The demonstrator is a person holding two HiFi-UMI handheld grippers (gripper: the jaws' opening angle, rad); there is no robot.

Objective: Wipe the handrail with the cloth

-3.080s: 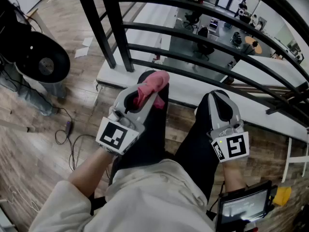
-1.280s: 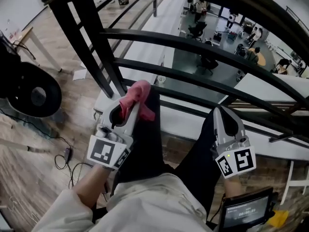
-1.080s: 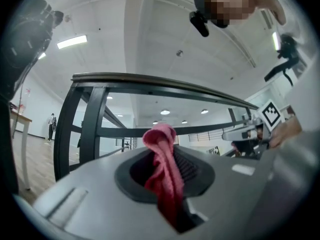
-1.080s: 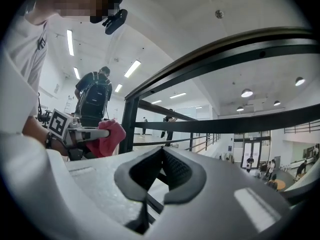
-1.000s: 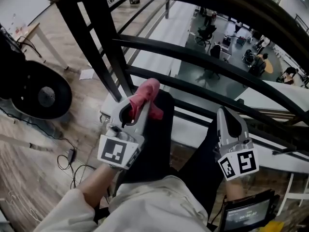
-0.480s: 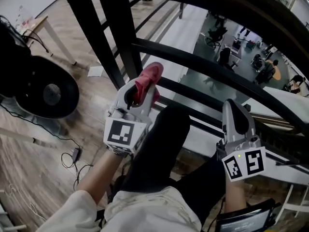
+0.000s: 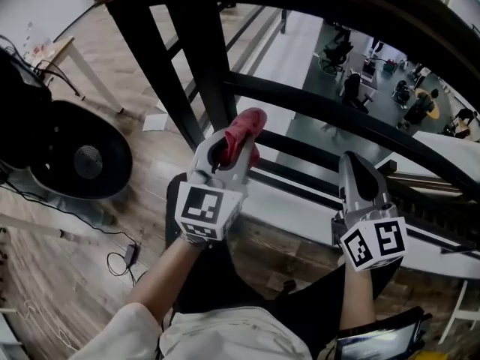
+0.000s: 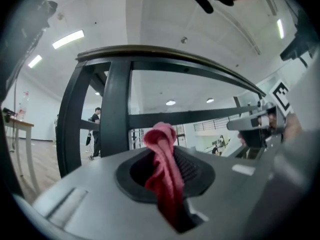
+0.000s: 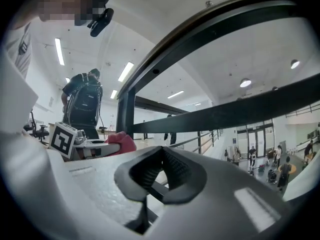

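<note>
Gripping pink cloth: left gripper jaws clamped on it, bunched end sticking out past tips. Versus 3 s ago: left gripper moved up and forward, cloth now just beside black post, in front of lower bars. Handrail above, apart from cloth. Right gripper also risen, jaws together, nothing between.
</note>
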